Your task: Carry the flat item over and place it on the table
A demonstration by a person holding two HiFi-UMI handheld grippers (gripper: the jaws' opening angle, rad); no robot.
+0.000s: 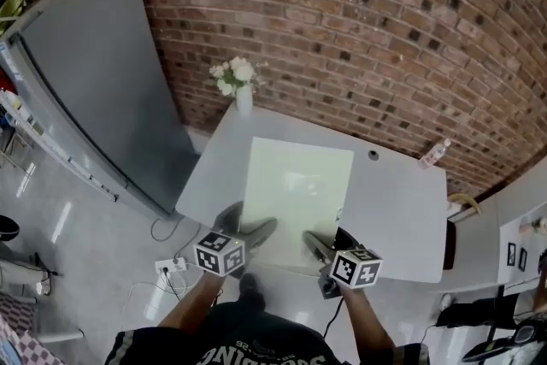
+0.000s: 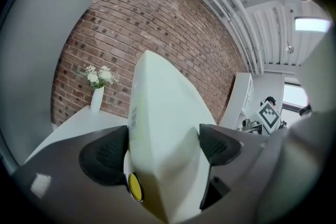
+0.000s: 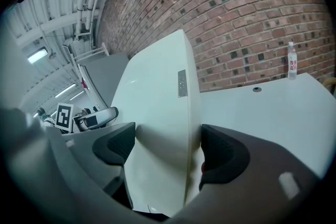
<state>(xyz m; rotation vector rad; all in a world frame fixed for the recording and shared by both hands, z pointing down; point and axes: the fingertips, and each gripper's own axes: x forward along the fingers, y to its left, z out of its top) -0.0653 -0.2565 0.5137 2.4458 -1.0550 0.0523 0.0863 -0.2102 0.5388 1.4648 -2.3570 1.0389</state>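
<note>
Gripping the pale flat board point(image 1: 295, 197) by its near short edge, with both tools clenched on it. Pinched between the dark pads of the left gripper point(image 1: 252, 231) toward the board's near left corner, and between those of the right gripper point(image 1: 316, 245) toward its near right corner.

Seen along either gripper's jaws as a sheet running straight away from the pads, long axis pointing from the near edge of the white table point(image 1: 402, 209) toward its far edge and the brick wall. Hangs over the left-middle of the table, gripped edge roughly above the table's near edge. Looks lifted clear with the far end raised, though cannot tell whether that far end touches the top.

Judged as the set-down stage: calls for lowering the far end first, then the gripped edge, both grippers sinking together since neither is nearer. Worth watching the vase of white flowers point(image 1: 243, 98) near the board's far left corner. Well apart from the bottle point(image 1: 434, 154) at the far right corner.
</note>
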